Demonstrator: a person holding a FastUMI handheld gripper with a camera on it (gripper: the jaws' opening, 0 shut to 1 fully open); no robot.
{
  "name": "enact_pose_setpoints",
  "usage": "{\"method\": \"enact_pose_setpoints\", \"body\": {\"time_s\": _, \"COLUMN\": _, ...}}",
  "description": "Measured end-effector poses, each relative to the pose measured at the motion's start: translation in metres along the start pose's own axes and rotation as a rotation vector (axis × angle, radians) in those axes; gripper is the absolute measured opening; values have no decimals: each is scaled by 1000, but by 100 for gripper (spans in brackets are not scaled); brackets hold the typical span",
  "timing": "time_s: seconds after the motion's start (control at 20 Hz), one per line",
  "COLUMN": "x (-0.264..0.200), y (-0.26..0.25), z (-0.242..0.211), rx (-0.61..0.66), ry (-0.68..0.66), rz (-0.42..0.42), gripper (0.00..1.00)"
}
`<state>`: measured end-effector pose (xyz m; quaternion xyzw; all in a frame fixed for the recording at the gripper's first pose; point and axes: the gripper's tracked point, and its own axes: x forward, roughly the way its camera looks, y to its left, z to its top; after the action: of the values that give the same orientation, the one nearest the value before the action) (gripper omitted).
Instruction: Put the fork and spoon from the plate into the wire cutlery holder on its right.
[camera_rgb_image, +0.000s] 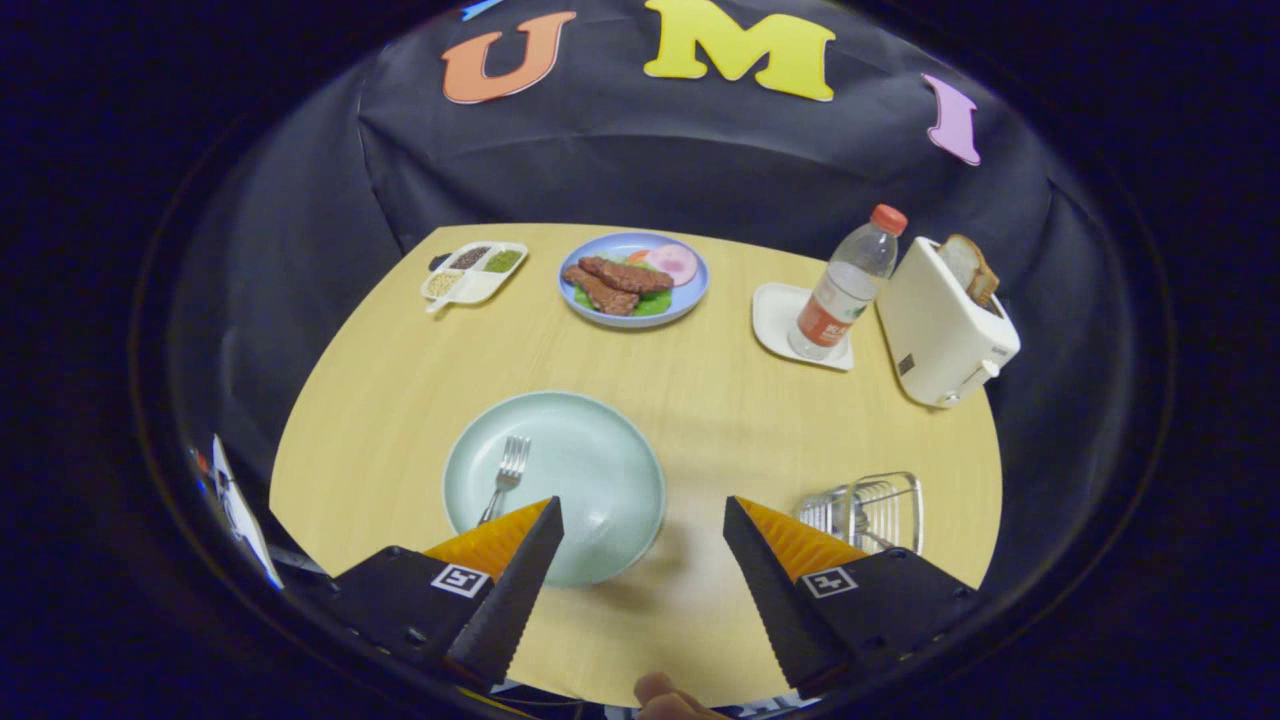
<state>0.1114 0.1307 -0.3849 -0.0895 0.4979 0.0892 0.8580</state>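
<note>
The tongs (640, 520) hang spread apart and empty above the pale wooden surface (700, 360). A silver metal fork (506, 478) lies on the round pale-green plate (600, 460), partly behind one finger; I can make out no spoon. The wire cutlery holder (868, 510) sits right of the plate, its contents unclear, so the fork at least is left to move
</note>
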Motion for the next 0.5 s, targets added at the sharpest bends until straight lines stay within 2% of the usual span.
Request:
{"method": "enact_pose_setpoints", "body": {"time_s": 0.2, "x": 25, "y": 41, "z": -16, "rx": -19, "ry": 70, "rz": 31, "gripper": 97}}
{"method": "enact_pose_setpoints", "body": {"time_s": 0.45, "x": 48, "y": 86, "z": -36, "rx": 35, "ry": 161, "rz": 84, "gripper": 96}}
{"method": "enact_pose_setpoints", "body": {"time_s": 0.5, "x": 53, "y": 89, "z": -38, "rx": 40, "ry": 171, "rz": 79, "gripper": 93}}
